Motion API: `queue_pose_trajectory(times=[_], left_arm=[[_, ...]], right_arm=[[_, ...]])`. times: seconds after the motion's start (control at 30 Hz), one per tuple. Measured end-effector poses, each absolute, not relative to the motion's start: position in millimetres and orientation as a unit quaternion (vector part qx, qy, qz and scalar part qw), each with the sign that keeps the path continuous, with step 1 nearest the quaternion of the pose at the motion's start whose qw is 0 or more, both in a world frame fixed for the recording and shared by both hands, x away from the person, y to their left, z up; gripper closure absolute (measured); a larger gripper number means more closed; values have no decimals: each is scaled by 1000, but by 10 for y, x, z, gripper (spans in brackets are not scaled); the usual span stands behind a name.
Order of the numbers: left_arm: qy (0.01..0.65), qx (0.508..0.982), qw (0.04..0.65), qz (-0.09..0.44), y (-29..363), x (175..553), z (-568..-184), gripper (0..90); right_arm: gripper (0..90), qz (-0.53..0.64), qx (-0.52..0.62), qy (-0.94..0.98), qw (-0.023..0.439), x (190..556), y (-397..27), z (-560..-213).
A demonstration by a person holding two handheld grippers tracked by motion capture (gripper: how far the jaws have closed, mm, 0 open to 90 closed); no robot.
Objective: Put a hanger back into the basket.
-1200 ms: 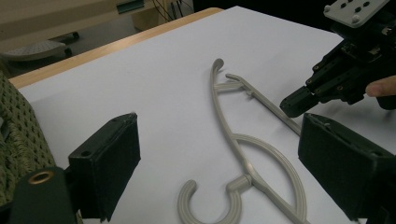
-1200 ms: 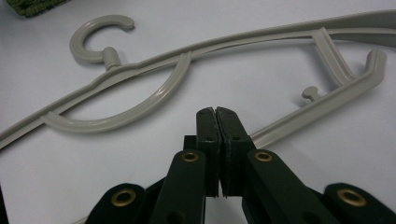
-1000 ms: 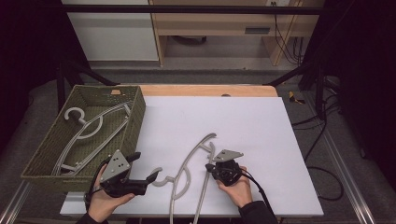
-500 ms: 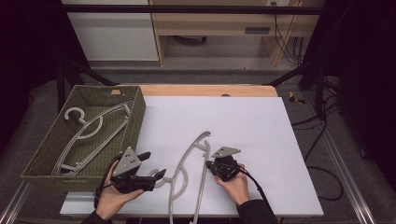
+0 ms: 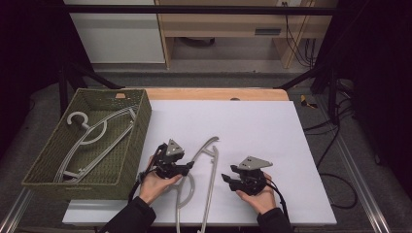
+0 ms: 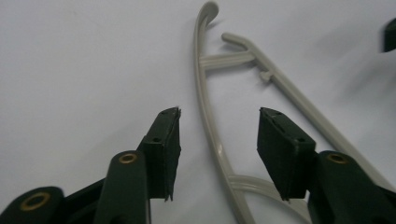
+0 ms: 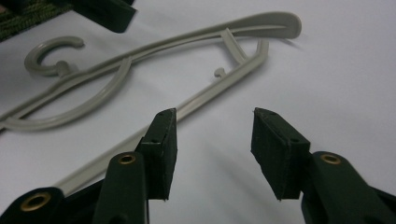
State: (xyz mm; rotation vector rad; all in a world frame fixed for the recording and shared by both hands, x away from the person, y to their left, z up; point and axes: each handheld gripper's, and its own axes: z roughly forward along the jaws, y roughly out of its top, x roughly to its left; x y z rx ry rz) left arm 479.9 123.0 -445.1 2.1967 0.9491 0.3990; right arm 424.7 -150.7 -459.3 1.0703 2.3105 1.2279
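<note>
A grey plastic hanger (image 5: 210, 184) lies flat on the white table near its front edge. My left gripper (image 5: 188, 167) has come onto it from the left. In the left gripper view the curved arm of the hanger (image 6: 201, 70) runs between the jaws of the left gripper (image 6: 219, 114), which have just been closing; the pads stand clear of it on both sides. My right gripper (image 5: 226, 178) sits to the right of the hanger. Its jaws have just been opening and nothing is between them (image 7: 215, 112); the hanger (image 7: 187, 42) lies a little beyond its tips.
A green woven basket (image 5: 73, 187) stands at the table's left with a second grey hanger (image 5: 90, 136) lying in it. A wooden strip (image 5: 214, 93) runs along the table's far edge. A black cable (image 5: 340, 189) trails on the floor at the right.
My left gripper moved right, onto the hanger, and its jaws narrowed around the hanger's arm. My right gripper opened, let go of the hanger and drew back to the right.
</note>
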Motion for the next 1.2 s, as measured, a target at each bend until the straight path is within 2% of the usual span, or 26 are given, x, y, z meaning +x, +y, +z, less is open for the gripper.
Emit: queue_pose_trajectory(times=[0.37,0.53,0.7,1.0,1.17,1.2], left_arm=[[383,856,316,145,1015,5012,-4691,682],[395,848,314,160,987,5048,-4698,776],[425,834,299,184,964,5085,-4694,816],[498,790,292,205,1017,5354,-4701,817],[503,787,299,195,1053,5421,-4690,810],[500,787,305,195,1066,5406,-4671,783]], right_arm=[[460,432,372,808,149,4144,-1638,-4584],[458,432,365,811,149,4145,-1621,-4583],[459,433,365,811,148,4143,-1616,-4575],[459,433,360,813,149,4154,-1605,-4577],[446,435,358,813,149,4146,-1581,-4562],[440,435,357,813,149,4140,-1574,-4555]])
